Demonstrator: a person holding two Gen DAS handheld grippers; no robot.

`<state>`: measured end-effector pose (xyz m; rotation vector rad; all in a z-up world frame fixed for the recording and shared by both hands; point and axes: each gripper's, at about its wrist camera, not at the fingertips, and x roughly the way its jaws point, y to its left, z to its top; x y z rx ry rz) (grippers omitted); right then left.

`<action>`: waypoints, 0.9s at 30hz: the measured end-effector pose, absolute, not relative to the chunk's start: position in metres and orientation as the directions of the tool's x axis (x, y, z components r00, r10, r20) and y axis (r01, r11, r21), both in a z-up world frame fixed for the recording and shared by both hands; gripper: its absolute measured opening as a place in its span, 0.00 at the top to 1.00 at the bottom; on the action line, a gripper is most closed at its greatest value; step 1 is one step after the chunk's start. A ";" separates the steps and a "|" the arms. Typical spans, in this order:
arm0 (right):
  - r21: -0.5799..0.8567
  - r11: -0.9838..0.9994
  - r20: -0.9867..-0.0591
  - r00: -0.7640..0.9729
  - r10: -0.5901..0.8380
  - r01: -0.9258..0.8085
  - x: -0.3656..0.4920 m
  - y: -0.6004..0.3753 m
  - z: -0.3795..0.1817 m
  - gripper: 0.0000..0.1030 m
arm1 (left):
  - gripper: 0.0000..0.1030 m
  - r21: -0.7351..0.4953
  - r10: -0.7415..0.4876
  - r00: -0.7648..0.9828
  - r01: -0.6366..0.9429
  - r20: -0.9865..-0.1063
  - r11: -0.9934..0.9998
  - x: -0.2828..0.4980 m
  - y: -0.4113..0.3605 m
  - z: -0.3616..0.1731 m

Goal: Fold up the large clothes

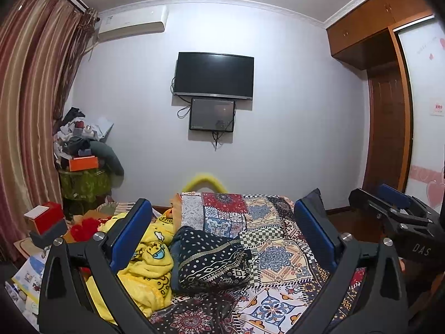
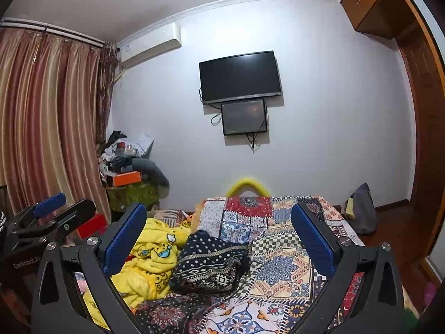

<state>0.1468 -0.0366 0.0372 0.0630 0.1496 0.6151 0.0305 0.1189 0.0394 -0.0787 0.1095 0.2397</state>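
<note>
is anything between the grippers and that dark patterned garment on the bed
Nothing visible blocks it. The dark patterned garment lies bunched on the patchwork bedspread, in open view between the spread fingers of the left gripper and right gripper. The yellow cartoon blanket sits beside it, touching its left edge.

A bed [image 1: 278, 253] in a patchwork cover carries two heaps: a dark navy patterned garment [image 1: 211, 261] lies crumpled mid-bed, and a yellow cartoon-print blanket [image 1: 150, 264] (bunched, touching it) sprawls along the left edge.
</note>
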 end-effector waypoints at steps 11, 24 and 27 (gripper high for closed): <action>0.077 0.820 -0.137 0.809 0.572 -0.567 0.145 -0.036 0.033 0.00 | 0.01 -0.085 0.226 0.962 -0.241 -0.153 0.967 0.042 0.127 0.030; 0.078 0.821 -0.146 0.808 0.571 -0.566 0.150 -0.038 0.033 0.00 | 0.01 -0.107 0.218 0.959 -0.239 -0.179 0.965 0.051 0.136 0.026; 0.083 0.821 -0.150 0.807 0.571 -0.565 0.150 -0.039 0.032 0.00 | 0.01 -0.111 0.214 0.959 -0.237 -0.187 0.965 0.054 0.137 0.024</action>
